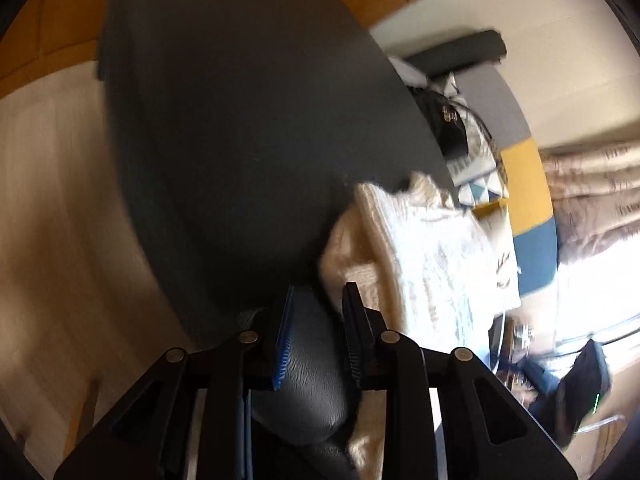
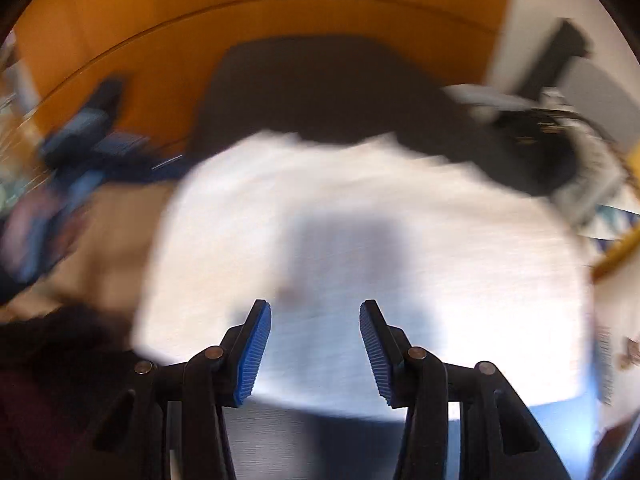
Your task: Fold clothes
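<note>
1. Two wrist views; the right one is heavily motion-blurred.
2. Left hand-held gripper [image 1: 316, 300]: jaws only a narrow way apart, with a dark grey rounded thing [image 1: 308, 376] sitting in the gap. Can't tell what it is, or whether the pads actually press on it.
3. Left view: dark grey counter [image 1: 240, 120] fills the middle of the frame, seen tilted.
4. Cream knitted garment [image 1: 420, 248] lies at the counter's edge, just right of the left fingertips. One fuzzy part of it runs down past the right-hand finger [image 1: 354, 332] and touches it.
5. Past the garment: a cushion with grey, yellow and blue blocks [image 1: 524, 184] and a black bag [image 1: 444, 120], both near the counter's far edge.
6. Right hand-held gripper [image 2: 315, 320]: jaws clearly apart, blue ribbed pads [image 2: 254, 356] visible, nothing pinched between them.
7. Right view: white garment [image 2: 380, 232] spread directly under and ahead of the right fingertips, covering most of the near counter [image 2: 320, 88]. Whether the tips touch it I can't tell because of the blur.
8. Orange-brown wooden surface [image 2: 280, 12] beyond the counter; blue blurred things [image 2: 88, 140] at left, not identifiable.
</note>
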Available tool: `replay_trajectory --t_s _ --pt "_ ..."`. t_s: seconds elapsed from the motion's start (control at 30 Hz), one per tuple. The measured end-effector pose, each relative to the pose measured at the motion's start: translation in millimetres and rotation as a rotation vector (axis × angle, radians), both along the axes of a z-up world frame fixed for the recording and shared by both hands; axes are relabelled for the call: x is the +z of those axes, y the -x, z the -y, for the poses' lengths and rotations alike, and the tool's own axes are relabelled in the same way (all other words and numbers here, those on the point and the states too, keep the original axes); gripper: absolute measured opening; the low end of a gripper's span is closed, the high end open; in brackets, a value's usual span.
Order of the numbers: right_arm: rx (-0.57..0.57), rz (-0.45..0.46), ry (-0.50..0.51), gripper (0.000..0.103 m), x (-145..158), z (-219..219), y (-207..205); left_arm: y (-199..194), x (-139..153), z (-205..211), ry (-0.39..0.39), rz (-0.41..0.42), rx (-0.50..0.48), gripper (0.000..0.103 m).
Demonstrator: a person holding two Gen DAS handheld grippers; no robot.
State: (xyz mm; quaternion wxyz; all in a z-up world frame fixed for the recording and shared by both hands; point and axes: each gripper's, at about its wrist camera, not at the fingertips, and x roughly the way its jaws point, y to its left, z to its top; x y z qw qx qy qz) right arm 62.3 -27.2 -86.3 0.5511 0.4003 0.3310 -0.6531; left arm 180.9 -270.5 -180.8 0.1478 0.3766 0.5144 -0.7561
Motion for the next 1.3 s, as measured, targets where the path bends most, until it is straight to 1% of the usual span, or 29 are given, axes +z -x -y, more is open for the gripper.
replay_trajectory --t_s 0.07,0.1,0.13,0.17,0.2,0.23,0.3,0.37,0.4,0.47,0.5,0.57,0.63,0.67,0.7,0.73,0.77,0.8,0.83,0.9,0.97,1.0,1.07,1.1,1.2,1.23,1.3 --pt "0.052 -0.003 -0.033 0.047 -17 4 -36 11 -2 5 -0.048 -0.042 -0.014 0.030" --pt "0.072 0.011 -0.044 0.047 -24 4 -48 14 -3 8 -0.071 -0.055 -0.015 0.030" --pt "0.071 0.030 -0.041 0.047 -29 3 -54 17 -4 9 -0.083 -0.067 -0.007 0.030" --pt "0.040 0.088 -0.023 0.047 -31 -1 -56 20 -4 10 -0.080 -0.080 -0.016 0.030" --pt "0.005 0.156 -0.002 0.047 -34 -5 -57 25 -2 9 -0.059 -0.084 -0.034 0.030" --pt "-0.056 0.293 0.034 0.047 -38 -12 -49 28 3 7 -0.013 -0.081 -0.048 0.029" --pt "-0.215 0.492 0.100 0.047 -49 -30 -34 32 15 1 0.106 -0.069 -0.074 0.029" --pt "-0.360 0.569 0.123 0.047 -63 -46 -26 30 27 -4 0.224 -0.049 -0.093 0.029" --pt "-0.423 0.603 0.137 0.048 -70 -51 -21 27 32 -5 0.260 -0.046 -0.102 0.029" --pt "-0.494 0.655 0.167 0.048 -77 -52 -15 22 36 -7 0.290 -0.047 -0.118 0.029" --pt "-0.511 0.648 0.173 0.048 -77 -48 -13 19 36 -7 0.289 -0.049 -0.122 0.030" --pt "-0.534 0.625 0.189 0.048 -77 -33 -8 10 36 -5 0.261 -0.051 -0.112 0.032" --pt "-0.559 0.611 0.209 0.049 -79 -16 0 9 37 -4 0.239 -0.061 -0.100 0.032" --pt "-0.547 0.580 0.223 0.043 -77 -9 -1 9 37 -5 0.230 -0.066 -0.093 0.032" --pt "-0.537 0.567 0.232 0.020 -79 -3 3 11 39 -6 0.228 -0.068 -0.092 0.032" --pt "-0.527 0.558 0.243 0.013 -81 3 6 17 40 -7 0.229 -0.070 -0.097 0.032" --pt "-0.518 0.580 0.268 0.012 -78 5 6 17 42 -8 0.227 -0.084 -0.104 0.032" --pt "-0.503 0.582 0.309 0.011 -69 3 8 14 44 -9 0.233 -0.099 -0.105 0.032" --pt "-0.487 0.581 0.348 0.011 -59 2 9 12 48 -11 0.254 -0.107 -0.109 0.032" --pt "-0.463 0.550 0.387 0.011 -36 -4 8 17 52 -15 0.281 -0.089 -0.130 0.032" --pt "-0.477 0.597 0.388 0.011 -36 -10 18 9 48 -22 0.229 -0.109 -0.151 0.032" --pt "-0.488 0.621 0.370 0.011 -45 -12 22 3 45 -26 0.196 -0.126 -0.165 0.032" --pt "-0.509 0.602 0.295 0.011 -63 -9 24 -9 36 -39 0.118 -0.176 -0.194 0.032" --pt "-0.506 0.622 0.269 0.011 -74 -8 23 -13 32 -46 0.080 -0.195 -0.212 0.032" --pt "-0.509 0.611 0.245 0.011 -88 -7 16 -23 14 -68 -0.002 -0.201 -0.243 0.032" --pt "-0.523 0.618 0.248 0.014 -90 -8 17 -24 8 -74 -0.032 -0.205 -0.255 0.032" --pt "-0.522 0.624 0.253 0.015 -94 -5 20 -25 -3 -83 -0.091 -0.221 -0.281 0.032"
